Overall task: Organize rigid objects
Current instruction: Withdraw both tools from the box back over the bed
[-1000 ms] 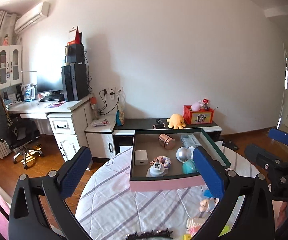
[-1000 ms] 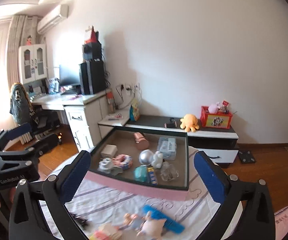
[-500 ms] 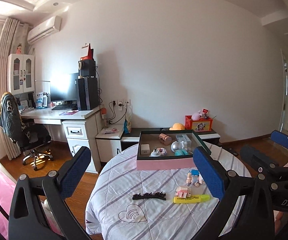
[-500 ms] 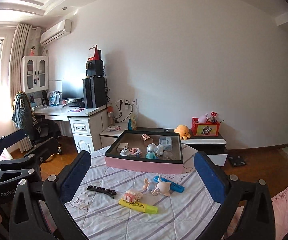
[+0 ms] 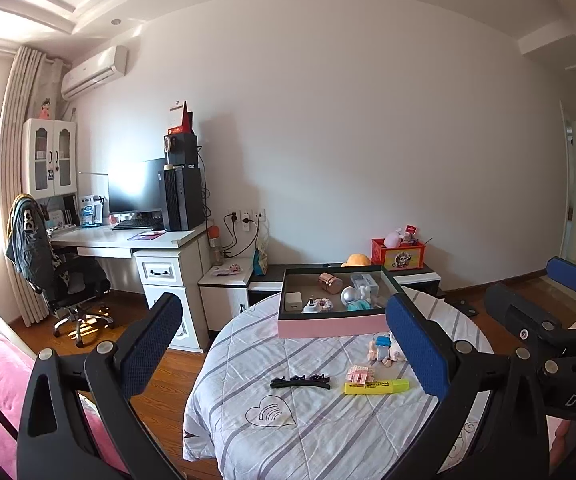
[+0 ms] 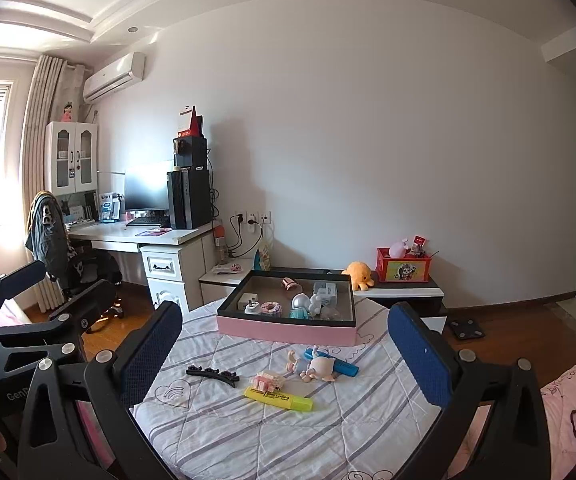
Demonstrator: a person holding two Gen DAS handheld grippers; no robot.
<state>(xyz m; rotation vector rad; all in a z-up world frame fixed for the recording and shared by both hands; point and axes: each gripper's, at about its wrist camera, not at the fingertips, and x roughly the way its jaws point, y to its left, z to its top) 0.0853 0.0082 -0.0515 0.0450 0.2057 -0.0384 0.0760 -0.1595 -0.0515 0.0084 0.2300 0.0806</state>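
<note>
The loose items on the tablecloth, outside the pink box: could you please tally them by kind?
Hair clip: 1
Highlighter: 1
Small pink block toy: 1
Pig figurine: 1
Blue bar-shaped item: 1
Total: 5

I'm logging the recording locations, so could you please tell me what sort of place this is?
Most likely a bedroom or home study. A computer desk with a monitor stands by the window, a wall air conditioner hangs above it, and a round table under a quilted cloth holds a pink tray of small toys.
</note>
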